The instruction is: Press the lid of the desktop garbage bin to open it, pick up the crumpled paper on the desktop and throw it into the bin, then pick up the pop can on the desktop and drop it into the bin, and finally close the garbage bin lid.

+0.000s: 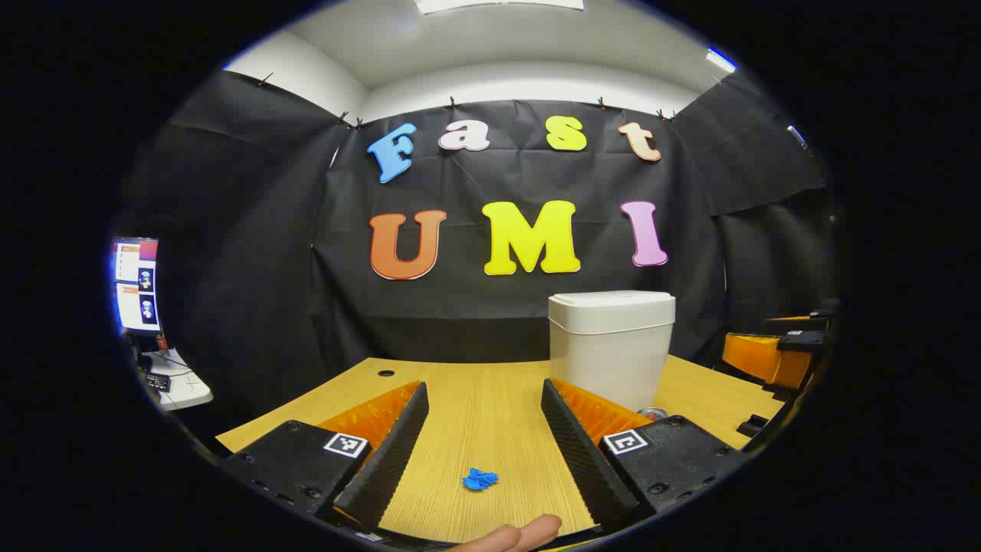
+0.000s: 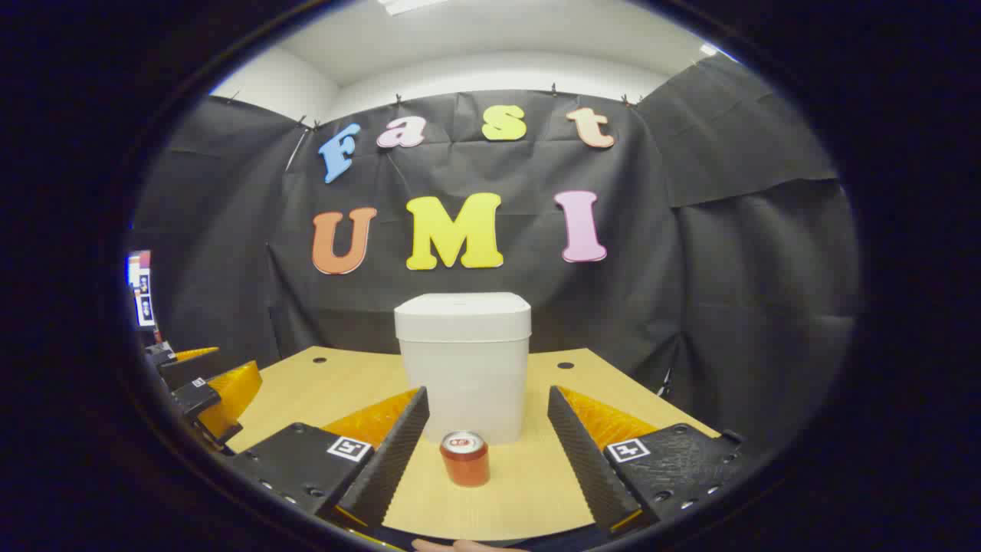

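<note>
The white desktop bin (image 1: 611, 345) stands at the back of the wooden table (image 1: 460, 399) with its lid down. A small blue crumpled paper (image 1: 480, 479) lies on the table between the fingers of my left gripper (image 1: 484, 391), which is open and touches nothing. In the right gripper view the bin (image 2: 463, 360) is straight ahead. An orange pop can (image 2: 464, 458) stands upright just in front of it, between the fingers of my right gripper (image 2: 488, 395), also open and clear of the can. The can's top (image 1: 654, 413) peeks out beside the bin.
The right gripper (image 1: 774, 356) shows at the right edge of the left gripper view, and the left gripper (image 2: 207, 383) at the left edge of the right gripper view. A monitor (image 1: 136, 284) and a small white stand (image 1: 180, 383) sit off the table's left. A person's fingertip (image 1: 521, 533) shows at the bottom.
</note>
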Available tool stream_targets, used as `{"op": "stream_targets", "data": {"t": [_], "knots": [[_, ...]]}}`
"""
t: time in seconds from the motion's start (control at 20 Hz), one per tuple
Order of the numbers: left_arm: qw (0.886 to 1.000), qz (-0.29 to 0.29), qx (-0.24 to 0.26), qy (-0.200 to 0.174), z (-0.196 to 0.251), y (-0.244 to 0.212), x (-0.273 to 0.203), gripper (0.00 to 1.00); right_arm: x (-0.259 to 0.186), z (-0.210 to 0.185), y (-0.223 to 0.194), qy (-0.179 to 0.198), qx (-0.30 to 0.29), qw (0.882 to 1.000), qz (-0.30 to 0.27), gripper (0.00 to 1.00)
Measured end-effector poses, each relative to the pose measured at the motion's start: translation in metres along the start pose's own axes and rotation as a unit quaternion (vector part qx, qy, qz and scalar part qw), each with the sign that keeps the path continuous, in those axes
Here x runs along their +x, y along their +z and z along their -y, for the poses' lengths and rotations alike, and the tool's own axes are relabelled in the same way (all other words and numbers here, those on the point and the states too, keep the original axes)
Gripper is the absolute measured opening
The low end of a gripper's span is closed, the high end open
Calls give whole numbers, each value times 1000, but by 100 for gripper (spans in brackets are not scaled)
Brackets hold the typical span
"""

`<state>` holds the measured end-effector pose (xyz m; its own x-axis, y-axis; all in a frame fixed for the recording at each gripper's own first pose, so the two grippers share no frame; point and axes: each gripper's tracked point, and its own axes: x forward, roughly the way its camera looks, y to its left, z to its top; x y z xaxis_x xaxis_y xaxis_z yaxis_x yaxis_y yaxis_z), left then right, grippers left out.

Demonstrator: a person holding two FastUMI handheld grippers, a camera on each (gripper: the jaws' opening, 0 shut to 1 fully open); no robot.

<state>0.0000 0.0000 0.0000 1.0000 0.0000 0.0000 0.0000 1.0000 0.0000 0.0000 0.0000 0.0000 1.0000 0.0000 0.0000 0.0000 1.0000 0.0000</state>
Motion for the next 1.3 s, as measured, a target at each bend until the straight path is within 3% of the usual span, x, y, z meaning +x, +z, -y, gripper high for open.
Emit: {"op": "stream_targets", "data": {"t": [0.2,0.9,1.15,1.3], "knots": [[1000,9,3,-15,9,2,-4,95,-1,4,-1,1,-14,1000,-3,96],[1000,5,-10,-5,0,-7,6,95,1,-15,-9,44,-39,998,-4,98],[1000,-2,-14,6,-11,-12,11,96,21,-26,6,51,-20,999,3,91],[1000,-4,-17,21,-20,-14,17,96,35,-31,22,61,12,998,14,77]]}}
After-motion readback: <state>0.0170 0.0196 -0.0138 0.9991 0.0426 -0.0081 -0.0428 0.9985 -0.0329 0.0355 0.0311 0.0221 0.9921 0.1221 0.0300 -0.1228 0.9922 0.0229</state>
